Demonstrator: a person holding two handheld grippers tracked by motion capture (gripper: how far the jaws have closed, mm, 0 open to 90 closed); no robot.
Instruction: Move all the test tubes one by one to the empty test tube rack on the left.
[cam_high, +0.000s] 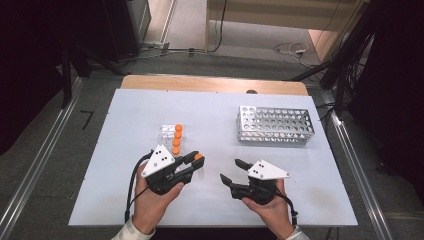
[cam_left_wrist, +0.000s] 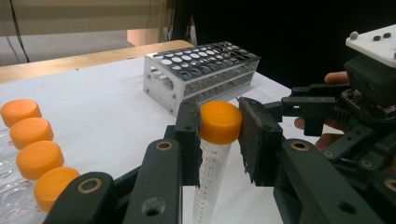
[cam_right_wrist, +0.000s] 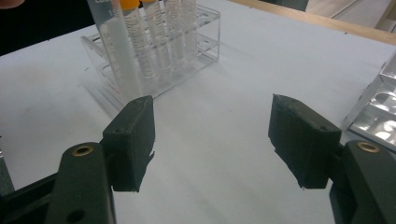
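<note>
Clamped on a tube's orange cap (cam_high: 198, 157) from above, we saw our left gripper (cam_high: 192, 161); our right gripper (cam_high: 231, 171) stood apart, empty. Left gripper view: tube (cam_left_wrist: 212, 175) upright, rack (cam_left_wrist: 161, 81) beyond. Right gripper view: pads (cam_right_wrist: 133, 137) wide over the table (cam_right_wrist: 210, 154).

left gripper (cam_left_wrist: 219, 128) clamped on orange-capped tube (cam_left_wrist: 212, 172), held upright. metal rack (cam_left_wrist: 201, 74) near tabletop's far edge. four more orange caps (cam_left_wrist: 32, 154) lined up beside.

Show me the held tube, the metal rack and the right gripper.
held tube (cam_left_wrist: 219, 122), left gripper view, on its orange cap.
metal rack (cam_high: 274, 119), high view, on its perforated top plate.
right gripper (cam_high: 232, 170), high view, midway between its open jaw tips.
</note>
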